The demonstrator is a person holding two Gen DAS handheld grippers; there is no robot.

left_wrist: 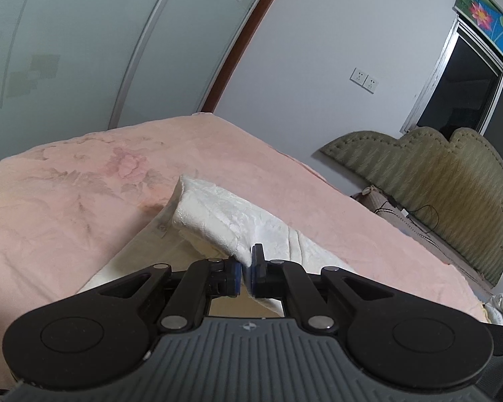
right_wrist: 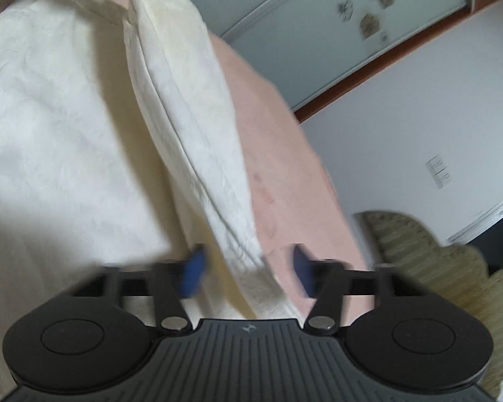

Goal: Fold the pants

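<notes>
Cream pants [right_wrist: 191,107] lie on the pink blanket [left_wrist: 67,207]; my left gripper [left_wrist: 246,273] pinches one lifted edge. My right gripper [right_wrist: 248,274] gapes around the raised strip, gripping nothing. Mid-fold, I reckon; next it should clamp there.

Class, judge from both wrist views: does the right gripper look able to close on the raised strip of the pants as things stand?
Probably yes. The right gripper is open, and the lifted strip of the pants runs down between its fingers with nothing in the way. The left gripper is pinching the cloth elsewhere.
</notes>
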